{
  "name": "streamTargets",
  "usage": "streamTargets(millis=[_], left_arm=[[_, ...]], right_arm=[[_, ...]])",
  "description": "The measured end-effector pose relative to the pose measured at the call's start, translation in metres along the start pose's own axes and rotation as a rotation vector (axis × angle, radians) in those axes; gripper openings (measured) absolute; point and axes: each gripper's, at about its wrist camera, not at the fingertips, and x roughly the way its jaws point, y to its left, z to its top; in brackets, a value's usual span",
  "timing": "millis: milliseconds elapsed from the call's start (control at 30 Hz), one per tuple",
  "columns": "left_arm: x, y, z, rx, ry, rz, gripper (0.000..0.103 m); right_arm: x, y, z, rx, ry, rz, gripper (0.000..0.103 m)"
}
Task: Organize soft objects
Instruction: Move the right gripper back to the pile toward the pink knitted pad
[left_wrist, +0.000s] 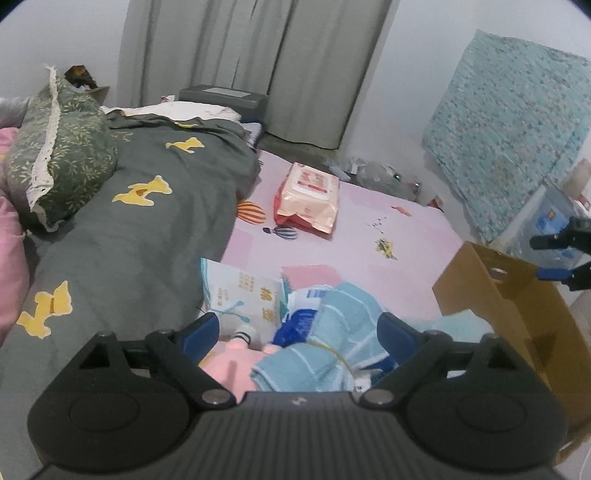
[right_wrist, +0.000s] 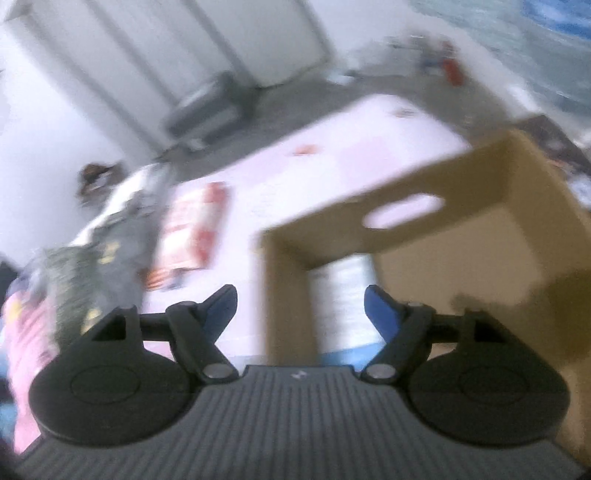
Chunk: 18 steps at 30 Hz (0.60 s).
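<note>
The pink bed sheet (left_wrist: 369, 229) lies bare through the middle and toward its far right corner, giving open room between the grey quilt with yellow dogs (left_wrist: 140, 236) heaped along the left and the cardboard box (left_wrist: 517, 306) standing at the near right edge. The box's near wall, with an oval handle hole (right_wrist: 404, 211), rises directly in front of the right gripper (right_wrist: 301, 306).

The left gripper (left_wrist: 299, 328) hangs with its blue pads spread wide over a pile of soft things at the near edge of the sheet: a light blue striped towel (left_wrist: 332, 343), a pink plush toy (left_wrist: 229, 365) and a white tissue pack (left_wrist: 247, 295). The towel bulges up between the pads, but whether either pad touches it cannot be told. The right gripper's jaws stand well apart with nothing between them; that view is heavily blurred, and a pale packet (right_wrist: 343, 295) shows inside the box.

Farther up the sheet lies a wet-wipes pack (left_wrist: 308, 199), well apart from the pile. A green leafy pillow (left_wrist: 59, 155) leans on the quilt at the left. Grey curtains (left_wrist: 251, 62) hang behind the bed, and a teal patterned mat (left_wrist: 509, 125) leans against the right wall.
</note>
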Motion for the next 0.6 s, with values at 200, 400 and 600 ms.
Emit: streamTargets(millis=[200, 400, 600], left_arm=[[0.028, 0.003, 0.027, -0.026, 0.045, -0.010, 0.090], [0.093, 0.004, 0.056, -0.007, 0.222, -0.055, 0.064], [0.157, 0.002, 0.065, 0.001, 0.373, -0.078, 0.049]], right_arm=[[0.059, 0.083, -0.005, -0.094, 0.180, 0.144, 0.077], [0.147, 0.134, -0.007, -0.098, 0.370, 0.138, 0.075], [0.226, 0.132, -0.008, -0.004, 0.481, 0.065, 0.066]])
